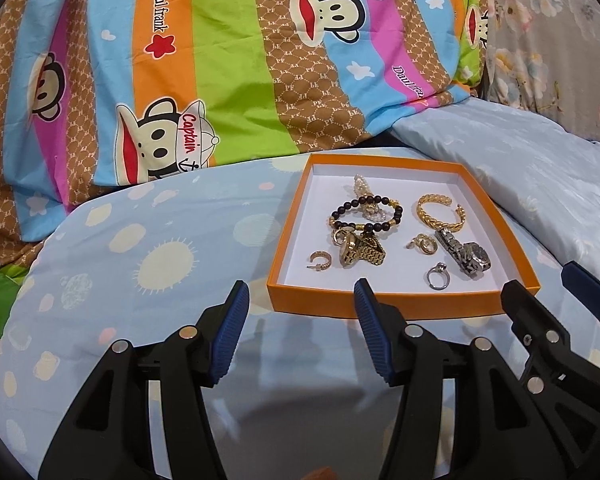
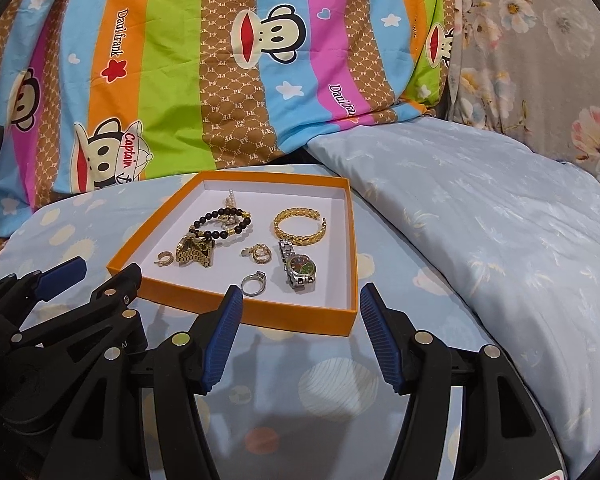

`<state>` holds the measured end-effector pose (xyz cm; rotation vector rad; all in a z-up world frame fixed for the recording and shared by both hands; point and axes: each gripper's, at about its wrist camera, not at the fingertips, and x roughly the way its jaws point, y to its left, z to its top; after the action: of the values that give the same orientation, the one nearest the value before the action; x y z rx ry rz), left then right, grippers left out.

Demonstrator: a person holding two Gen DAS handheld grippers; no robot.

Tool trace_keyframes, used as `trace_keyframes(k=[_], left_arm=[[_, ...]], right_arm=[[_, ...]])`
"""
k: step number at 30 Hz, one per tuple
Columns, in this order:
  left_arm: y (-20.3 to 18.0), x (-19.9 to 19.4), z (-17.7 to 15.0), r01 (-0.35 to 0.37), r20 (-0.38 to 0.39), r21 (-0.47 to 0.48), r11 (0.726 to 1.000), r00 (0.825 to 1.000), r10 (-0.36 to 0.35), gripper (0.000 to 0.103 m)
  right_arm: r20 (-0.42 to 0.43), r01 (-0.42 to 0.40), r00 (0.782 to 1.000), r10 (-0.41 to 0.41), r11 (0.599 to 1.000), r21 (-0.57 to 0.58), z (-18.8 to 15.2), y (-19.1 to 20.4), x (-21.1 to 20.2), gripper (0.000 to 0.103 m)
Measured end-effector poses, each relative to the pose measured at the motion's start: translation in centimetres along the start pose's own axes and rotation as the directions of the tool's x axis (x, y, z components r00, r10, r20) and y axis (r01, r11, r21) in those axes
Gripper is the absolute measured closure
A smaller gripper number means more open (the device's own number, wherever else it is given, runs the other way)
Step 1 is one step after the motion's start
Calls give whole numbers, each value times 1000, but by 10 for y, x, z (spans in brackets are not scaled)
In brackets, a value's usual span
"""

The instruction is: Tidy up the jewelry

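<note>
We've got the left tool (image 1: 300, 294) and right tool (image 2: 300, 300) both gaping with nothing in them, just short of the orange box (image 1: 384, 303) holding the jewelry (image 1: 364, 236) on the bed, and behind it the striped monkey bedding (image 1: 204, 80) reads "Captain" and "Daul frank".

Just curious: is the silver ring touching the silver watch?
Apart. In the right wrist view, white tray floor shows between the silver ring and the silver watch.

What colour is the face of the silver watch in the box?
The silver watch has a green and reddish face, clearest in the right wrist view.
</note>
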<state>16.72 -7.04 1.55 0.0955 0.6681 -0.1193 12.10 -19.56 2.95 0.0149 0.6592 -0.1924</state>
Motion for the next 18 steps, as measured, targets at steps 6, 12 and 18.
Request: trace_keyframes(k=[6,12,18], left_arm=[[-1,1,0,-13,-6,3,1000,1000,13,51],[-1,1,0,-21,-7,6,1000,1000,21,50],[-1,1,1,-24,-6,8,1000,1000,24,51]], right_arm=[[-9,2,1000,-2,1000,2,0,0,3,42],[-11,3,1000,-3,1000,1,0,0,3,41],[-11,5,1000,-5,1000,3,0,-1,3,41]])
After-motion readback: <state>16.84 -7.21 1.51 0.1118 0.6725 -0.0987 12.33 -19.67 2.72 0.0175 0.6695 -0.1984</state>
